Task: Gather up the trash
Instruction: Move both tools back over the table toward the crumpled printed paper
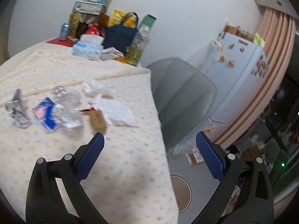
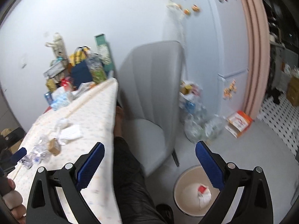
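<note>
Trash lies on the patterned tablecloth point(image 1: 121, 168): crumpled foil point(image 1: 17, 110), a crushed clear bottle with a blue label point(image 1: 56, 113), a white tissue wad point(image 1: 91, 86), a white paper sheet point(image 1: 117, 112) and a brown card tag point(image 1: 98, 120). My left gripper point(image 1: 149, 143) hangs open and empty near the table's right edge, short of the trash. My right gripper point(image 2: 149, 153) is also open and empty, out past the table edge over the floor. Below it stands a round cream bin point(image 2: 180, 184) holding a white wad with red point(image 2: 202, 194).
A grey chair point(image 2: 149, 93) stands by the table's right side. The person's dark trouser leg point(image 2: 130, 177) lies between table and bin. A tissue box point(image 1: 87, 49), navy bag point(image 1: 121, 33) and bottles crowd the far end. Bagged plastic point(image 2: 198, 123) and an orange box point(image 2: 239, 123) lie beside the fridge point(image 1: 239, 71).
</note>
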